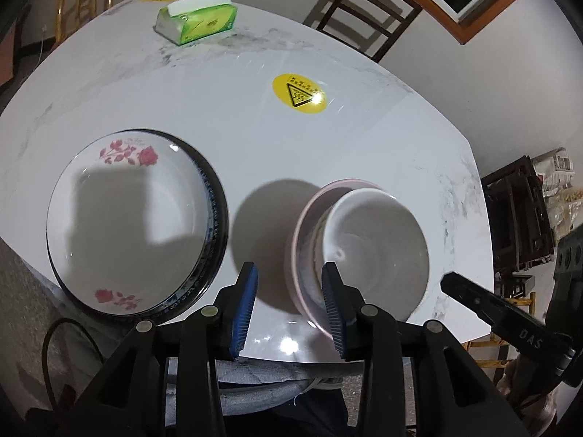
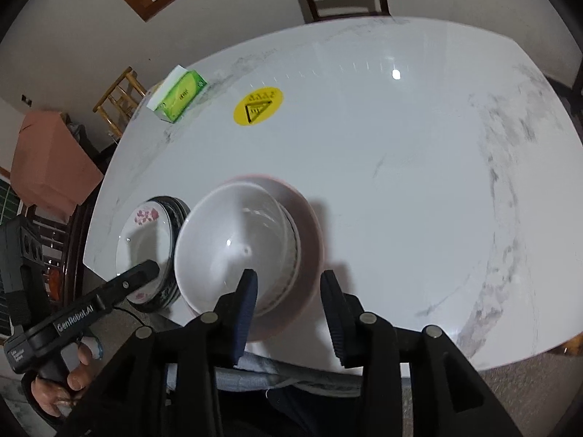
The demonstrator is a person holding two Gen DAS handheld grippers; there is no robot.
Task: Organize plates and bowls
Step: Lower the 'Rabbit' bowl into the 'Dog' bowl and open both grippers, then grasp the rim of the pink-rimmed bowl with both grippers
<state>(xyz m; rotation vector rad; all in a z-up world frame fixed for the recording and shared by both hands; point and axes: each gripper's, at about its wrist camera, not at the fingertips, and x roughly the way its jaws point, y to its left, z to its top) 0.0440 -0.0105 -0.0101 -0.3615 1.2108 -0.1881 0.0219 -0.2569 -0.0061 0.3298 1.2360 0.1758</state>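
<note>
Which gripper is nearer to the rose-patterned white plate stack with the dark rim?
Left. The left gripper hangs between that plate stack and the white bowl stack; the right gripper is over the bowls' far side.

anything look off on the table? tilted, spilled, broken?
Nothing spilled or broken. The bowl stack sits nested and level near the table's front edge, and the rose plate lies flat on a dark-rimmed plate with its edge slightly over the table's near corner. The tissue pack and yellow sticker look undisturbed.
</note>
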